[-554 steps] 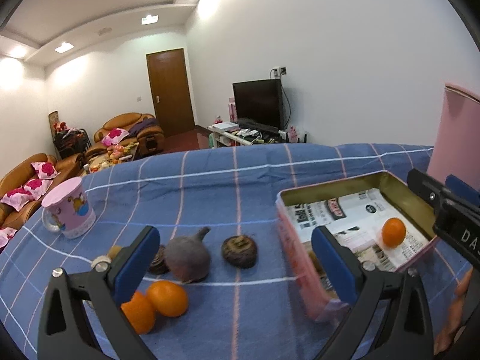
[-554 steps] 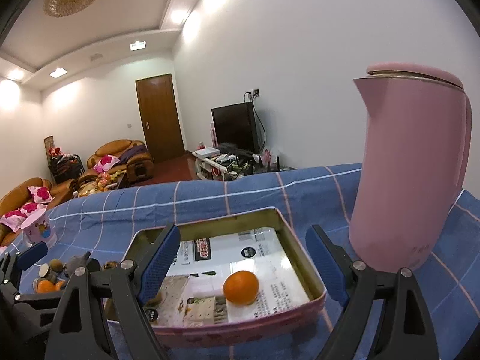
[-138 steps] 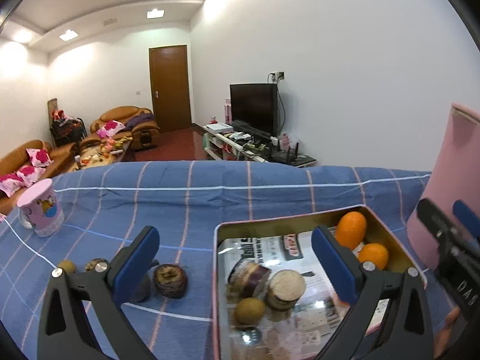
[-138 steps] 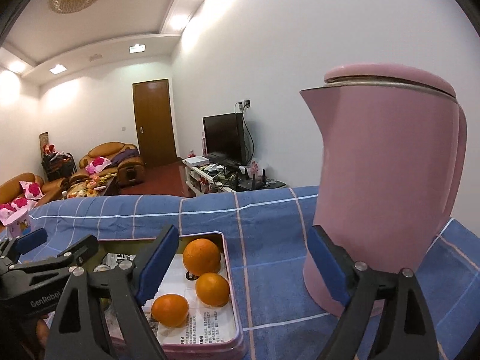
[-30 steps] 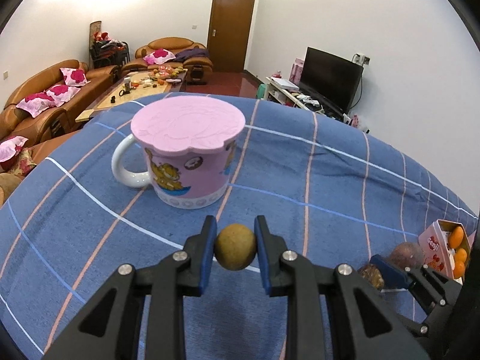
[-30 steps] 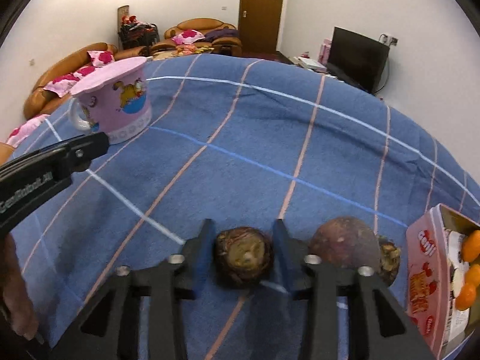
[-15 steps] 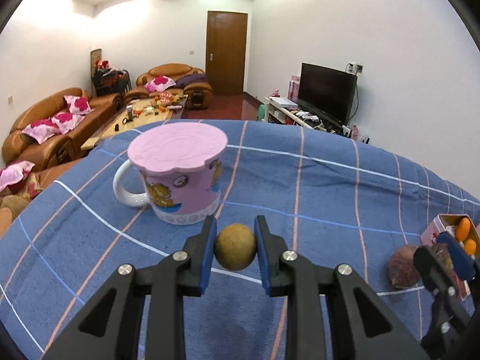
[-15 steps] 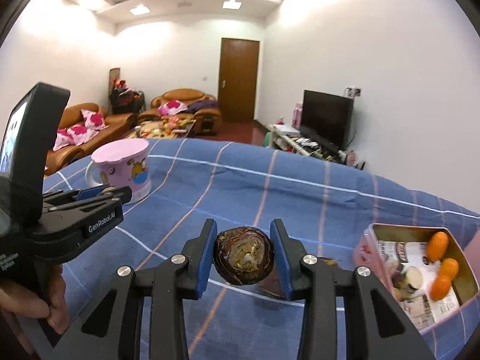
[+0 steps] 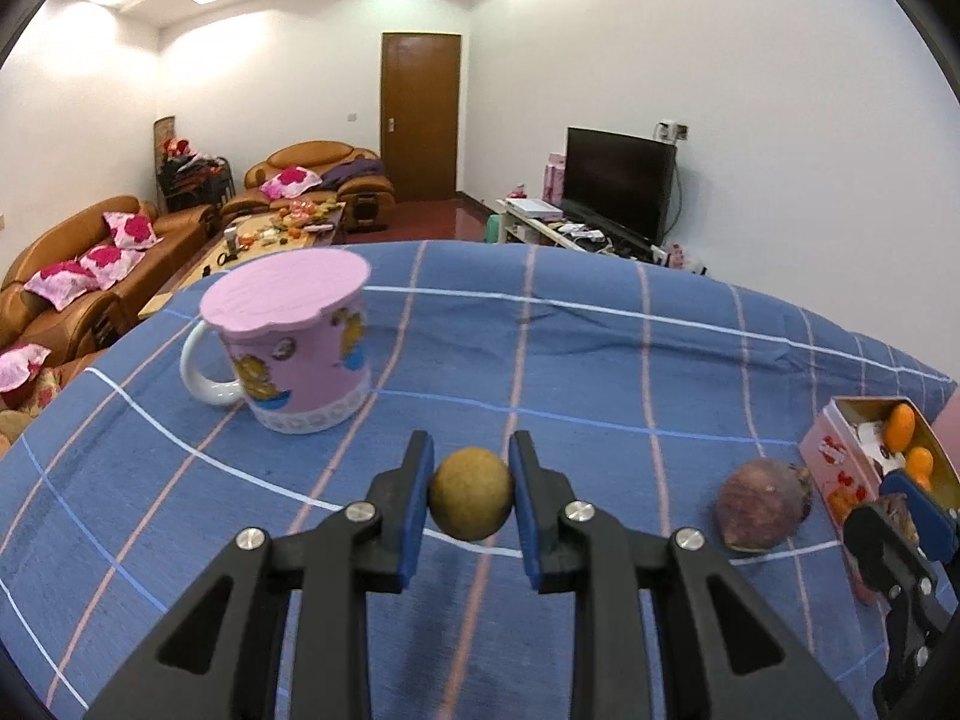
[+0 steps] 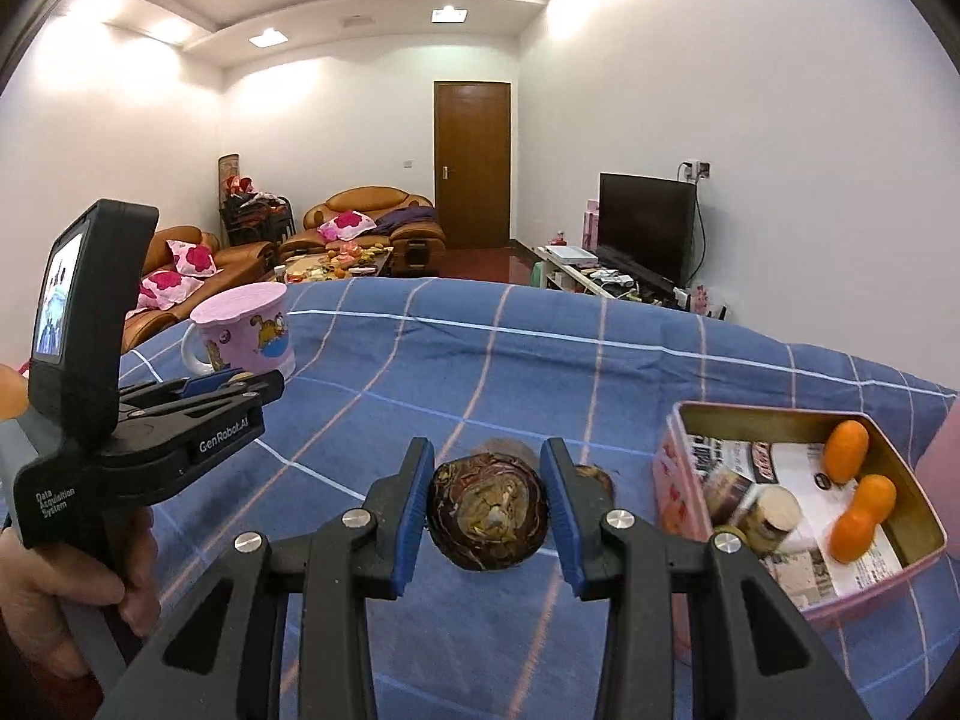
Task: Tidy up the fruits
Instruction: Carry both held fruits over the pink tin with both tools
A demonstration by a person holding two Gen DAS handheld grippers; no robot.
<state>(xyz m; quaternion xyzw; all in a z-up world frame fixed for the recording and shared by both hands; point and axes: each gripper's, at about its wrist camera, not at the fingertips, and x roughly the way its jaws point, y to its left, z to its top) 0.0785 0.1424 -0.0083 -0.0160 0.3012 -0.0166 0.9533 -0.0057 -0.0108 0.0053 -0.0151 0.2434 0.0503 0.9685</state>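
Left wrist view shows the left tongs (image 9: 471, 501) clenched on a small brown fruit (image 9: 471, 501) above the blue tabletop (image 9: 540, 360), a lidded pink mug (image 9: 294, 342) just beyond, while the right tongs (image 10: 487, 513) grip a dark round fruit (image 10: 487, 513) beside the pink tin (image 10: 678, 480) holding oranges (image 10: 846, 450).

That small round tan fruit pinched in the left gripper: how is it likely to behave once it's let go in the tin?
The small tan fruit looks almost spherical, so it would probably roll when released. The left gripper pinches it at two narrow contact spots, so it could pivot or slip. Its small size suggests it is light.
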